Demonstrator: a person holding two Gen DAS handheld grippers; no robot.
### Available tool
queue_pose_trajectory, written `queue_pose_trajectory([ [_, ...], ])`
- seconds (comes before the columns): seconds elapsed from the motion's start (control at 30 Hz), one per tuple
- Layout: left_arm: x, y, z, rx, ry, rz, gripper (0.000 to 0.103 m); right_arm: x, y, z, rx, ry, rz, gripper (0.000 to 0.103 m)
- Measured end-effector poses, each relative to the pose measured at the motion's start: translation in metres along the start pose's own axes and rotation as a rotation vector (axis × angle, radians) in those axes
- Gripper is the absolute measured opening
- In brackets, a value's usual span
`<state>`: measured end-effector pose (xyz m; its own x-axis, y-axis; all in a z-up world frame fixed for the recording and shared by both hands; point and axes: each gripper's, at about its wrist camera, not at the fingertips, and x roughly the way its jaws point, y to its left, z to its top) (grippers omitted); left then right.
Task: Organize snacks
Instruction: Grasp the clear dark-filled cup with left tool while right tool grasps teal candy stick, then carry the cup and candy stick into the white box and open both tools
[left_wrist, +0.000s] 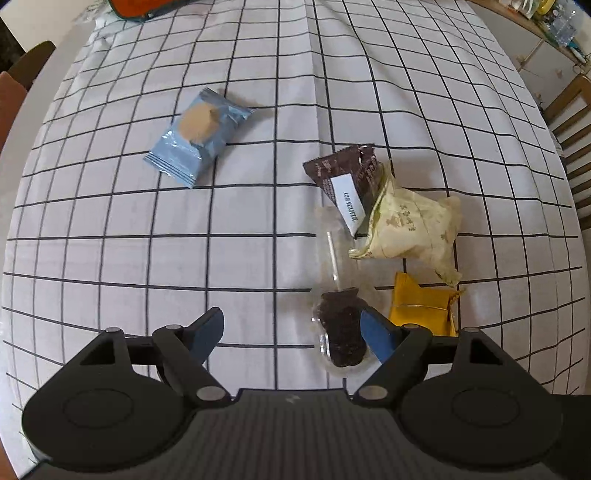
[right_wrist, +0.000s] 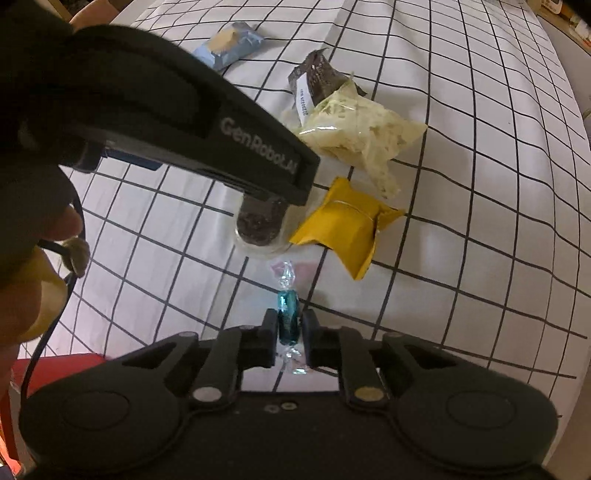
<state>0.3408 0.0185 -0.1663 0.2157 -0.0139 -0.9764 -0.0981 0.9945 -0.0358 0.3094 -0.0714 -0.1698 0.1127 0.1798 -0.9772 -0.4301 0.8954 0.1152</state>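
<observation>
Far ahead and left of the left gripper lies the blue packet. That gripper hangs with jaws spread wide, gripping nothing; the lollipop sits just inside its right finger, with the yellow packet beyond that finger and the cream bag and brown wrapper further ahead. The right gripper is clenched on the teal candy, pinching its middle low over the checked cloth.

Risks, as I judge them: the candy's slick wrapper could slip or twist out on lifting. If the left jaws close here, the right finger could shove the lollipop sideways instead of trapping it.
</observation>
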Motion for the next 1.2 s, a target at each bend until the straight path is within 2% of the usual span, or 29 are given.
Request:
queue_pose_trajectory([
  [0.27,0.005,-0.011,0.002,0.004,-0.012,-0.022,0.079,-0.004,-0.014,-0.008,-0.001,-0.017,0.009,0.010],
  [0.37,0.009,-0.014,0.002,0.006,0.004,-0.028,0.064,-0.008,-0.024,-0.013,0.003,-0.021,0.014,0.010],
  [0.43,0.011,-0.015,0.001,0.000,0.011,-0.035,0.062,-0.010,-0.025,-0.013,0.006,-0.024,0.018,0.010],
  [0.57,0.012,-0.016,0.002,0.012,0.003,-0.026,0.046,-0.015,-0.029,-0.011,0.013,-0.030,0.024,0.010],
  [0.63,0.011,-0.015,0.002,0.017,-0.001,-0.025,0.045,-0.017,-0.030,-0.012,0.018,-0.034,0.026,0.010],
  [0.7,0.008,-0.014,0.001,0.011,-0.017,-0.035,0.040,-0.020,-0.030,-0.010,0.024,-0.039,0.027,0.010],
  [0.97,0.003,0.004,0.002,-0.081,-0.028,-0.055,0.040,-0.039,-0.040,-0.019,0.060,-0.071,0.042,0.010],
  [1.2,-0.018,0.029,-0.002,-0.144,-0.061,-0.078,0.040,-0.058,-0.054,-0.027,0.110,-0.117,0.060,0.011],
])
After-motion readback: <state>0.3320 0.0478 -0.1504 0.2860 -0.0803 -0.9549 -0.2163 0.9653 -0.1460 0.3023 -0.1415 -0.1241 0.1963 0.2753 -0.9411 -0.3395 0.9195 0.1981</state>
